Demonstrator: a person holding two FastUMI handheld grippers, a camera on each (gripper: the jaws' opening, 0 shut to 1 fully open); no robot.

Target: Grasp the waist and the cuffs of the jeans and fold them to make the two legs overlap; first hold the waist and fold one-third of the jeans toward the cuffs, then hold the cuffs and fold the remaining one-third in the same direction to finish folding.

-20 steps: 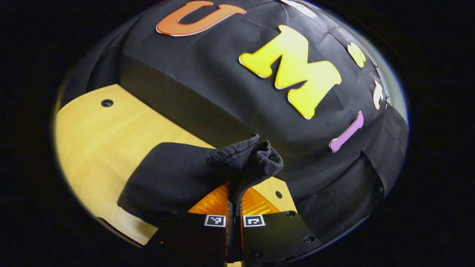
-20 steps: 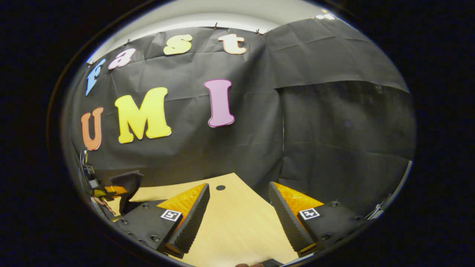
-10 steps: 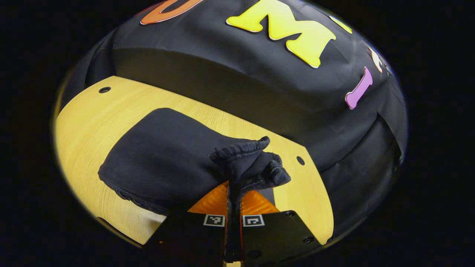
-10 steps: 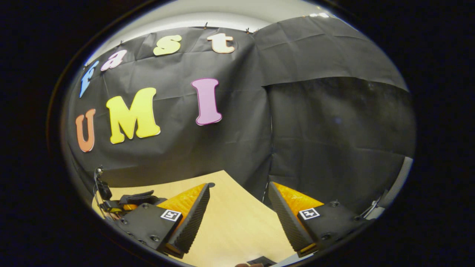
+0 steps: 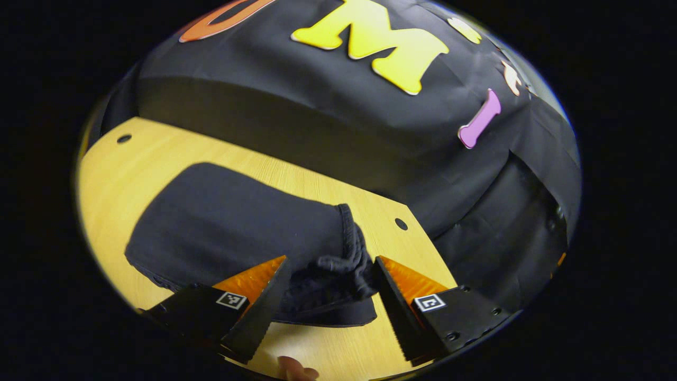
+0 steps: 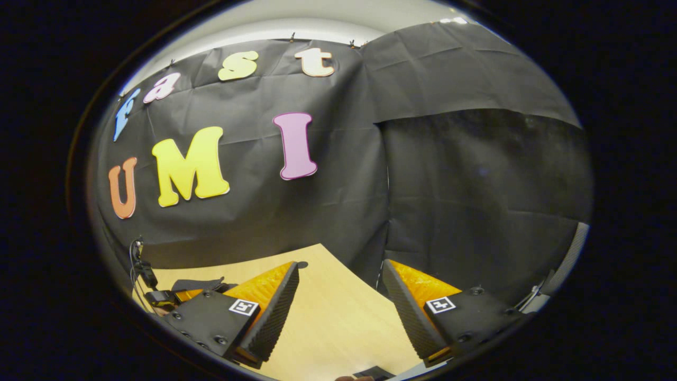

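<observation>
The dark jeans point(image 5: 232, 227) lie folded into a compact bundle on the wooden table point(image 5: 132, 174). Their bunched, ruffled end point(image 5: 344, 264) rests on the tabletop between the spread fingers of my left gripper point(image 5: 328, 296), which stands open and touches nothing. My right gripper point(image 6: 341, 312) is open too, hovering over bare wood point(image 6: 328, 328) near the table's right end. In the right gripper view, a dark strip of the jeans point(image 6: 198, 284) and the left gripper point(image 6: 180, 293) sit at the far left.
The black cloth wall point(image 5: 317, 132) closes in right behind the table's far edge. Small round holes point(image 5: 401, 224) mark the table's corners. A fingertip point(image 5: 293, 368) shows at the bottom of the left gripper view. A cable point(image 6: 138, 264) hangs at the far left.
My left gripper has opened and let go of the jeans' end, which now lies on the table against the folded bundle. The right gripper has barely shifted.
</observation>
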